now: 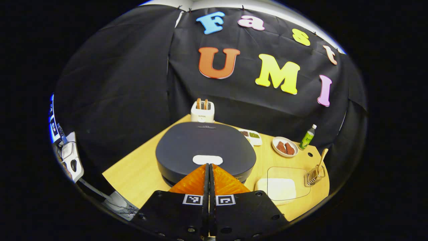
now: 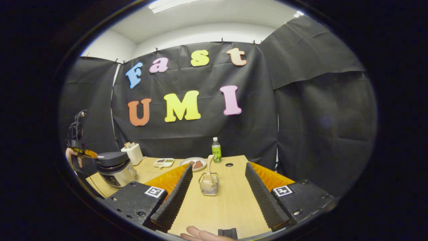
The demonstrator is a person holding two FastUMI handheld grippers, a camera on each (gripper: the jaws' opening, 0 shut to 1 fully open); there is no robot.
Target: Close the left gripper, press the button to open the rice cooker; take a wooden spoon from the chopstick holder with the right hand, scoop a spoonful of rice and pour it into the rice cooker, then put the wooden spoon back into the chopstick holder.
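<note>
The rice cooker point(image 1: 204, 142) sits closed at the table's middle, its dark lid point(image 2: 112, 158) flat. My left gripper point(image 1: 209, 165) is shut, its tips right at the near edge of the white oval button point(image 1: 207, 159); I cannot tell if they touch it. From the right gripper view the left gripper point(image 2: 82, 154) hangs over the cooker in a hand. My right gripper point(image 2: 219, 166) is open and holds nothing. The wire chopstick holder point(image 2: 208, 188) stands on the table between its fingers, farther ahead. The wooden spoon point(image 2: 210, 166) stands upright in it. A clear container of rice point(image 1: 280, 188) lies right of the cooker.
A white toaster point(image 1: 202, 113) stands behind the cooker. A small divided tray point(image 1: 253, 136), a plate of brown pieces point(image 1: 285, 146) and a green bottle point(image 1: 307, 136) line the back right. A round hole point(image 2: 229, 164) marks the table point(image 2: 227, 207).
</note>
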